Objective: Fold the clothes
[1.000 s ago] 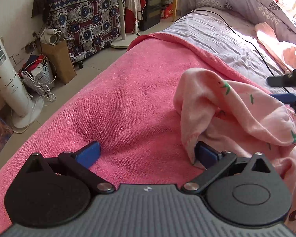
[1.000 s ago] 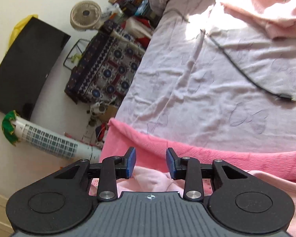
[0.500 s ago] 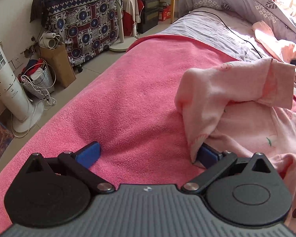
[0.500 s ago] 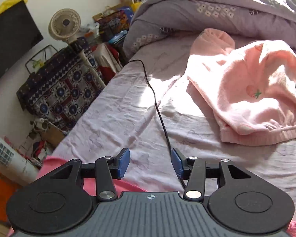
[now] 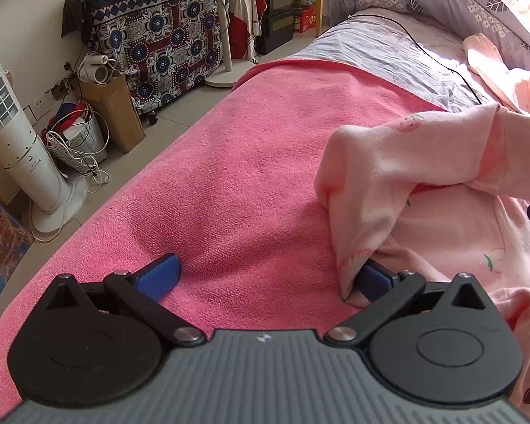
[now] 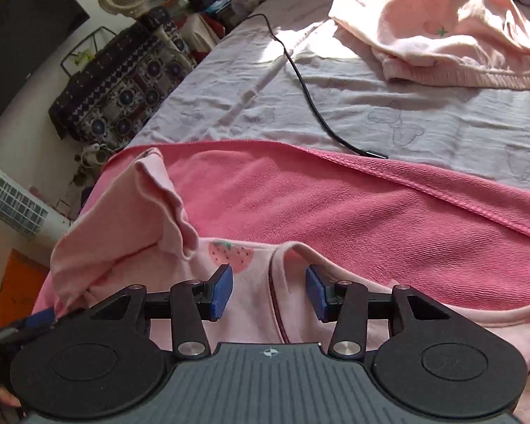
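Note:
A pale pink garment with strawberry prints lies on a bright pink towel spread over the bed. One sleeve is folded up and over the body. My left gripper is wide open and low on the towel; its right fingertip sits under the garment's edge. In the right wrist view the garment lies below my right gripper, which is open over the neckline; the raised sleeve stands to the left.
A second pink garment lies on the grey sheet beyond the towel. A black cable runs across the sheet. A tower fan, basket and patterned covered furniture stand on the floor left of the bed.
The sleeve has been carried over and laid on the garment body. My right gripper has let go, opened wider and come down over the neckline. My left gripper has stayed put.

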The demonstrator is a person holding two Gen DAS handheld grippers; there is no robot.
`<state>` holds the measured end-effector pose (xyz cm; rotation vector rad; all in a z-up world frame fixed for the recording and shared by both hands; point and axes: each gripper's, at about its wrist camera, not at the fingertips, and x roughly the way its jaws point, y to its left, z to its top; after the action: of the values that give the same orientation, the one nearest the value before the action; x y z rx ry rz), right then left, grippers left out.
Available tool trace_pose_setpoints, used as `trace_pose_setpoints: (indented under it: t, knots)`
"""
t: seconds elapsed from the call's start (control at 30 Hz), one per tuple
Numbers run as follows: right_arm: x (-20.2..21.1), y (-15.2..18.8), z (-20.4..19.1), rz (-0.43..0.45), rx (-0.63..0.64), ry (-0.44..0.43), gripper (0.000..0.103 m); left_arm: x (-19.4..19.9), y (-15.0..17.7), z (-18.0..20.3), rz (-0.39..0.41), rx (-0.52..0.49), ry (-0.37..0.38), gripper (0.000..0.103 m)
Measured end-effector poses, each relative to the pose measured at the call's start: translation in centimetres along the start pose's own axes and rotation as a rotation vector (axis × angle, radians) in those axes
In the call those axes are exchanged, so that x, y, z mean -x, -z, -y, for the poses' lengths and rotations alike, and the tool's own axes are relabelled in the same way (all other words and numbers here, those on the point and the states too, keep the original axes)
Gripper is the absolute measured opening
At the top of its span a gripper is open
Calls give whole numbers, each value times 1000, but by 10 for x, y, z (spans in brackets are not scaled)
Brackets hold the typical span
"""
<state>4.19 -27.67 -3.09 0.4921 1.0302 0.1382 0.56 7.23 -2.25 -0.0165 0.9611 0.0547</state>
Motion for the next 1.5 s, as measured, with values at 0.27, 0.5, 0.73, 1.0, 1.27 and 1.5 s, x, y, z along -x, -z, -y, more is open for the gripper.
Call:
trace_pose_setpoints:
  t: [0.27, 0.5, 0.73, 1.0, 1.27, 1.5]
  knots:
    - [-11, -21, -18, 127, 124, 131, 4, 0, -10, -6, 8, 54, 14, 103]
    - [20, -13, -34, 187, 184, 214, 55, -3, -8, -5, 27, 1, 25, 103]
    - [21, -17, -88, 212, 398, 79, 77, -3, -5, -3, 49, -17, 23, 103]
    - [18, -53, -125, 154, 382, 72, 9, 16, -17, -7, 21, -20, 90, 103]
    - [127, -92, -101, 227, 145, -58, 9, 84, -11, 30, 105, -146, 257, 103]
    - [206, -91, -45, 220, -157, -185, 9, 111, 29, 139, 203, -550, 256, 103]
